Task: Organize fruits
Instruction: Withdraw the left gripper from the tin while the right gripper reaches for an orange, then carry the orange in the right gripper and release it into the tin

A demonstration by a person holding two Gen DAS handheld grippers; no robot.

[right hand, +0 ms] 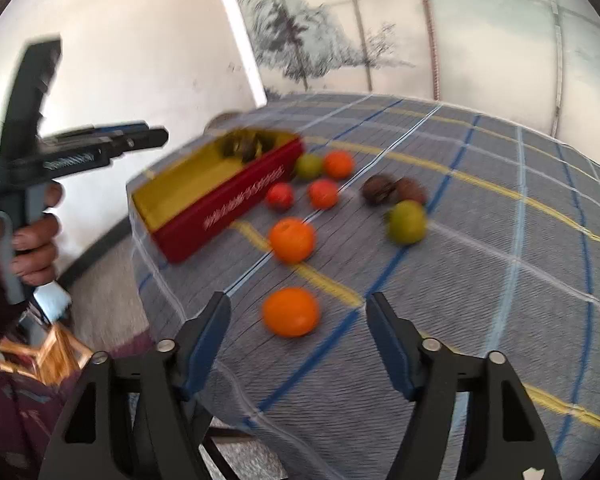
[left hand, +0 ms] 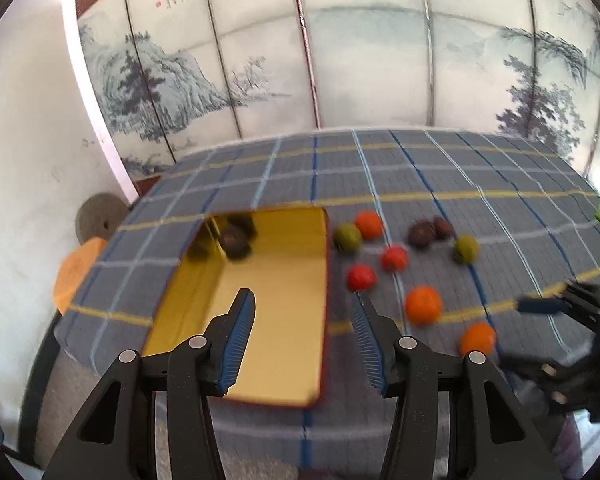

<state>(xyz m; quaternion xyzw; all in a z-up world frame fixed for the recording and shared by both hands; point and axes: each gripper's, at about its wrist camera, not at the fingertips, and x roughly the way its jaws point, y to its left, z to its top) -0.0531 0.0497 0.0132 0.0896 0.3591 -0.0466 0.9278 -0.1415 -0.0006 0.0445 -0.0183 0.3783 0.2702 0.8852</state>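
The right gripper hangs spread and empty over the near edge of the bench, the nearest orange lying just ahead at its twelve o'clock between the lines of the fingers; being round, that fruit has no long axis to align with. The left gripper, also spread with nothing pinched, hovers above the gold-lined box, farther from that orange, so the right hand looks better placed; the box, holding a few dark fruits, runs its long axis toward eleven o'clock in the right wrist view, its open top facing up.
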